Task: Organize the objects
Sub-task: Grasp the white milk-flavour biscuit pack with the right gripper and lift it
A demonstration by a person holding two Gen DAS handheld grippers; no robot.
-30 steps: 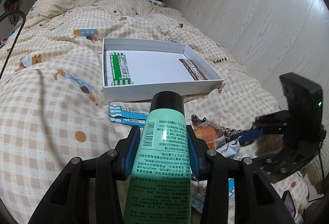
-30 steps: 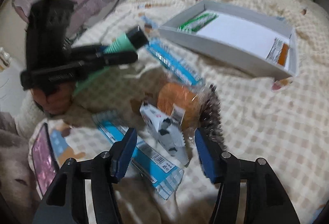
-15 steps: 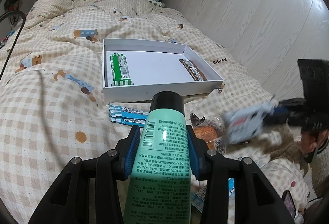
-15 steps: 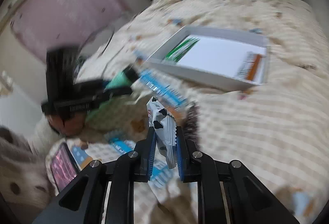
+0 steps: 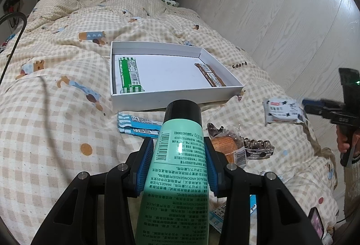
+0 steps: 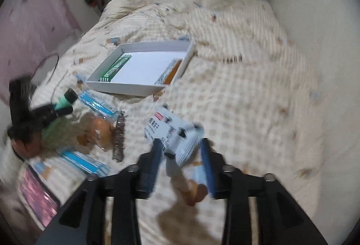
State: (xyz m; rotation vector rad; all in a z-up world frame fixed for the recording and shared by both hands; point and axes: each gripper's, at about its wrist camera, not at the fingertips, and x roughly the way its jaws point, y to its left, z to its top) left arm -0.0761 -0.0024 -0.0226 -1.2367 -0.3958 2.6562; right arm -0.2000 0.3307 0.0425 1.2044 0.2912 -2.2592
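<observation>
My left gripper (image 5: 178, 150) is shut on a green tube (image 5: 177, 188) with a black cap, held still above the quilt and pointing at a white box (image 5: 180, 101). In the box lie a green bar (image 5: 129, 75) on the left and a brown bar (image 5: 210, 75) on the right. My right gripper (image 6: 180, 148) is raised over the bed to the right of the box (image 6: 126, 88). Its jaws are opening. A white and blue packet (image 6: 166, 130) sits loose and tilted between them. The left wrist view shows that packet (image 5: 282, 111) in the air ahead of the right gripper (image 5: 315, 106).
Blue packets (image 5: 139, 125), a wrapped bun (image 5: 227, 146) and a hair claw clip (image 5: 258, 148) lie on the quilt in front of the box. A phone (image 5: 316, 222) lies at the near right. A cable (image 5: 13, 47) crosses the left. The wall runs along the bed's right side.
The right gripper closed on the white packet lying by the bun, lifted it up and rightwards, and its jaws now stand wider apart. The left gripper and tube have not moved.
</observation>
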